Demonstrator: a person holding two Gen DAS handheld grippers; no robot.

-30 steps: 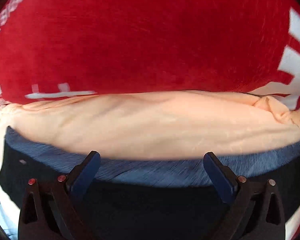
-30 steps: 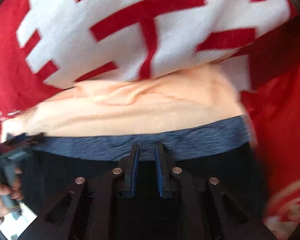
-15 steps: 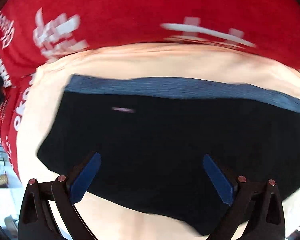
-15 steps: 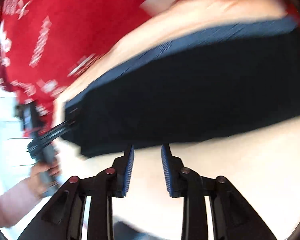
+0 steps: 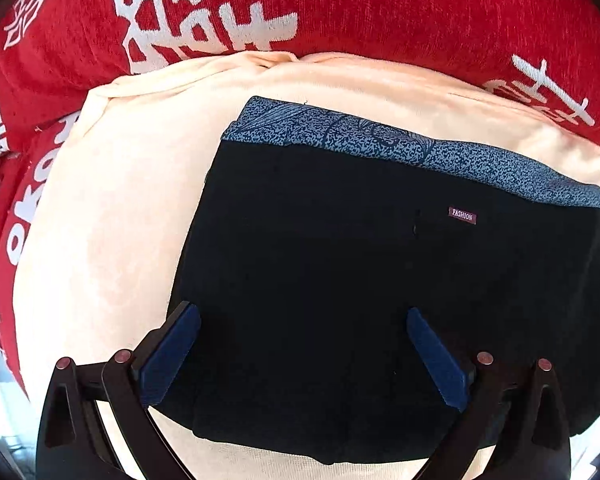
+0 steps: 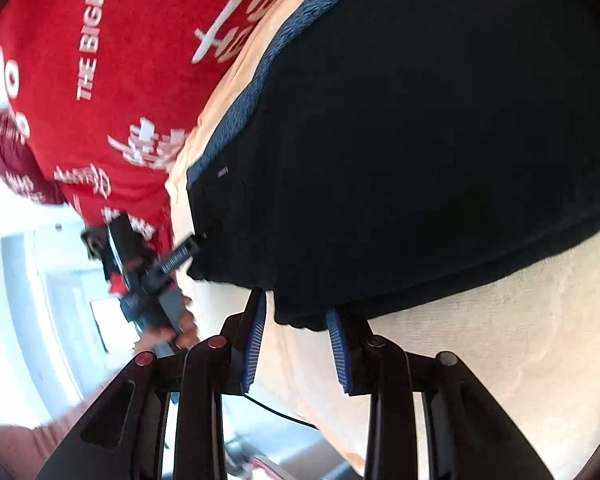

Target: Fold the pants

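The black pants point(image 5: 340, 272) lie folded on a peach cloth point(image 5: 100, 216), with a blue speckled waistband point(image 5: 380, 140) at the far edge and a small "FASHION" label. My left gripper point(image 5: 303, 354) is wide open and hovers above the near part of the pants. In the right wrist view the pants point(image 6: 420, 140) fill the upper right. My right gripper point(image 6: 296, 344) is open, with the pants' near edge just beyond its fingertips. The left gripper point(image 6: 148, 272) shows there, at the pants' left corner, in a hand.
A red blanket with white lettering point(image 5: 340, 8) lies under the peach cloth and beyond it. In the right wrist view the red blanket point(image 6: 112, 60) hangs at the left, with a bright room and floor below.
Both grippers have pulled back from the waistband toward me. The right gripper has opened from nearly shut and swung left. The whole folded pants now show.
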